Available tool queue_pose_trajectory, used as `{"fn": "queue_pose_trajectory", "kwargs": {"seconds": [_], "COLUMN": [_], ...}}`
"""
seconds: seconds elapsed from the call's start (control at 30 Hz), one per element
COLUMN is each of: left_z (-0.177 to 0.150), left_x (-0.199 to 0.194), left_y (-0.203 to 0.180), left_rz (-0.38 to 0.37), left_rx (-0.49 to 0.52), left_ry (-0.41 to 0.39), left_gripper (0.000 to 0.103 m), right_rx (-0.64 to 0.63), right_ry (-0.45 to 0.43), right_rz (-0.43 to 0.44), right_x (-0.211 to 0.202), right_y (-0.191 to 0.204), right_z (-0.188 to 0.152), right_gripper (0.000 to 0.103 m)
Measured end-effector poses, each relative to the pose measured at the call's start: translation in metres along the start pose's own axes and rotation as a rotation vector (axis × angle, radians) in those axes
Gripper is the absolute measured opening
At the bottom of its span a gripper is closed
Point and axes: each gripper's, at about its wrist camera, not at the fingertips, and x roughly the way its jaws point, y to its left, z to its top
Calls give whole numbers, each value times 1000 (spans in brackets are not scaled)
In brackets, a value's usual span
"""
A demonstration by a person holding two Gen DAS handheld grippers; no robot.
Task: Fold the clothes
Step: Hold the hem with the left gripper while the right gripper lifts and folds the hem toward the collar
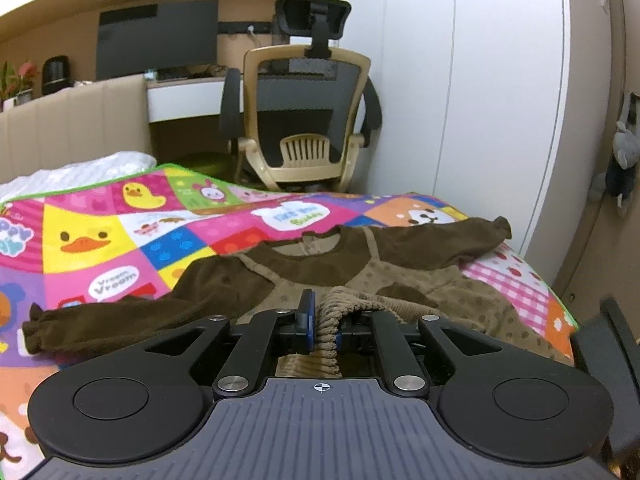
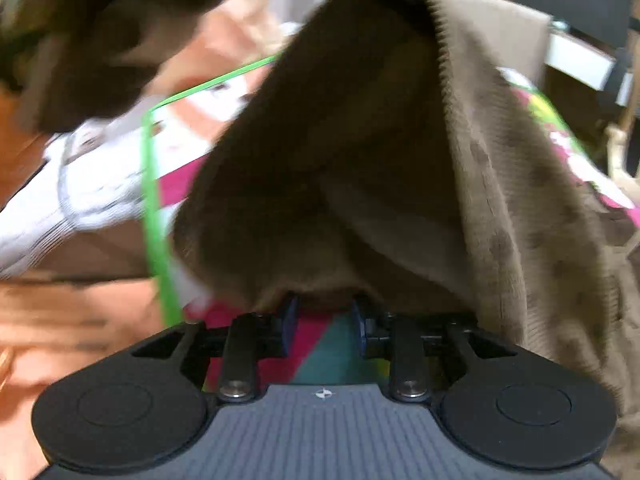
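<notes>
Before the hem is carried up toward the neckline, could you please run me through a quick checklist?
1. Left gripper clamped on the ribbed hem: ok, corduroy edge pinched between its fingers.
2. Right gripper holding fabric: cannot tell; cloth drapes over the tips, the view is blurred, and mat shows between the fingers.
3. Brown dress lying flat on the play mat: ok at the top half.
4. Both sleeves spread outward: ok, in the left wrist view.
5. Dress fully on the mat: cannot tell near the right edge.
</notes>
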Motion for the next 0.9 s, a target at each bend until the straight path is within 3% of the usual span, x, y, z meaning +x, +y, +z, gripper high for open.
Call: {"fn": "queue_pose_trajectory", "kwargs": {"seconds": [0.27,0.37,0.4,0.5,0.6,0.67,0.9], "left_z": [-3,-4,-4,-7,-19,-32,-83], "left_x": [4,5,4,-6,-25,-39,-36], "left_y": [5,5,6,9,10,9,-28], "left_rz": [4,3,2,3,11,11,-42], "left_rx": [-12,-21,-25,-41,-17,18,220], "left_ry": [6,11,13,10,3,8,150], "left_gripper": [10,13,16,46,59,80,86], "right_rx": [51,102,123,189,239,286,319], "right_ry": [-8,-80,-107,-144,-142,-133,-129], "right_rz": [-32,-16,-10,16,28,39,56], "right_x": [1,4,4,7,3,3,14], "right_y": [-14,-21,-25,-39,-58,-70,-76], "right_z": [-2,15,22,35,35,32,35], "right_gripper": [27,27,27,27,27,26,26]}}
